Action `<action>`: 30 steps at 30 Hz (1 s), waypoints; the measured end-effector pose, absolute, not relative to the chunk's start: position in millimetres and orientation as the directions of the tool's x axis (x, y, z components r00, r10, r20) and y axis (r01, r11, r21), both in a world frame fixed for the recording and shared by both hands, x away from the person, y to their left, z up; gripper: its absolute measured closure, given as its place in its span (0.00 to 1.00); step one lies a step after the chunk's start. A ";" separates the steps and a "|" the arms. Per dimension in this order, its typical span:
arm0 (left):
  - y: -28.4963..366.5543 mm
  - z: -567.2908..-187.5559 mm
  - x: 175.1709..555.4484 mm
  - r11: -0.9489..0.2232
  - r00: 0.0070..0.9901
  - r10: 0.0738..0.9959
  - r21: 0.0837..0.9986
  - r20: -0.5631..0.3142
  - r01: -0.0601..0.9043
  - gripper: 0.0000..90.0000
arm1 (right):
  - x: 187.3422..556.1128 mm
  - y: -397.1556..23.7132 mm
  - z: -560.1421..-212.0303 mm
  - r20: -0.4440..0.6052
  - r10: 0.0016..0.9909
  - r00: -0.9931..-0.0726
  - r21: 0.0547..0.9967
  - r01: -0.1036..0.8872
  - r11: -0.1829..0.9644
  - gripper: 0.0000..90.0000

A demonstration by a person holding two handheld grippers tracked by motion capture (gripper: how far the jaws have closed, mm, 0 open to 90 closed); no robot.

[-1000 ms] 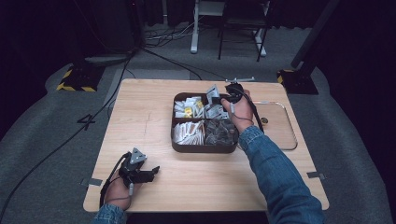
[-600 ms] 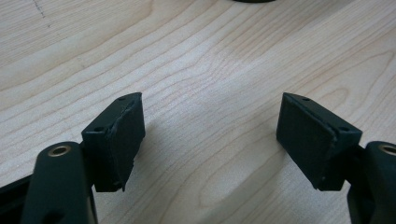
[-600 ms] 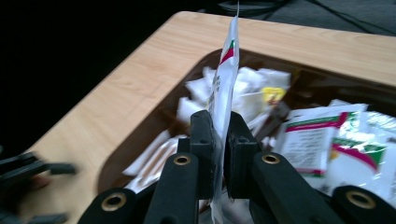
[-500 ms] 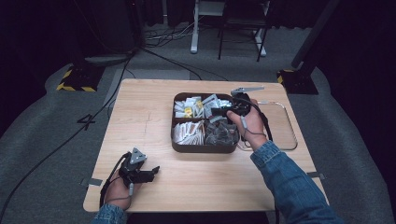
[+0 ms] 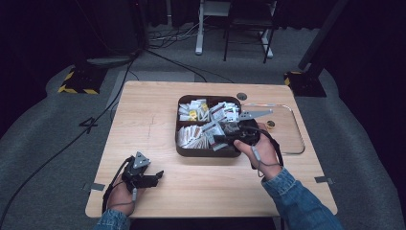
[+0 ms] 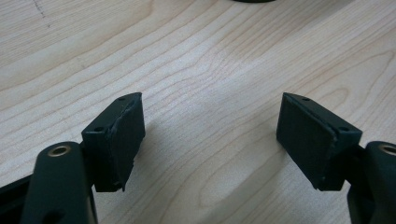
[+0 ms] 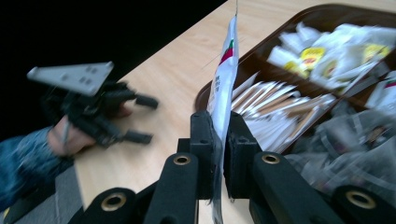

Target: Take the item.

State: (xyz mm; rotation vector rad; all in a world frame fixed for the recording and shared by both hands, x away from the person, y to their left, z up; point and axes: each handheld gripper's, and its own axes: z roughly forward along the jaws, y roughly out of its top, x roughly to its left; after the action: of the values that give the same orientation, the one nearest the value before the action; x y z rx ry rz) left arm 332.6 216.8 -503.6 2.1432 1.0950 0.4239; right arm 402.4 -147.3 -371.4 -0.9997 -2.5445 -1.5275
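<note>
Where the high view looked down on the wooden bench (image 5: 158, 124), found a dark tray (image 5: 184, 149) of packets right of centre, the right claw (image 5: 221, 136) low over its near right corner. Found the left claw (image 5: 158, 175) near the bench's front left corner, well apart from the tray.

From the left gripper view, saw the left claw (image 6: 210, 135) released, jaws spread wide over bare wood.

From the right gripper view, saw the right claw (image 7: 218, 140) clenched on a thin white packet (image 7: 225, 79) standing upright, beside the tray (image 7: 205, 95); farther off, the left claw (image 7: 142, 119).
</note>
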 end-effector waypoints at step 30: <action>216.7 -503.6 332.6 -0.412 0.592 0.806 0.701 -0.019 0.583 0.27 | 338.8 -127.3 -431.8 0.307 0.418 -0.855 0.643 0.510 0.571 0.93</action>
State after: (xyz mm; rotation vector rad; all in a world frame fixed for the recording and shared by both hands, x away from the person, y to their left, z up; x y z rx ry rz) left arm 332.6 216.7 -503.6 2.1433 1.0952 0.4246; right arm 338.8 -127.3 -431.8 -0.7946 -2.6760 -1.1544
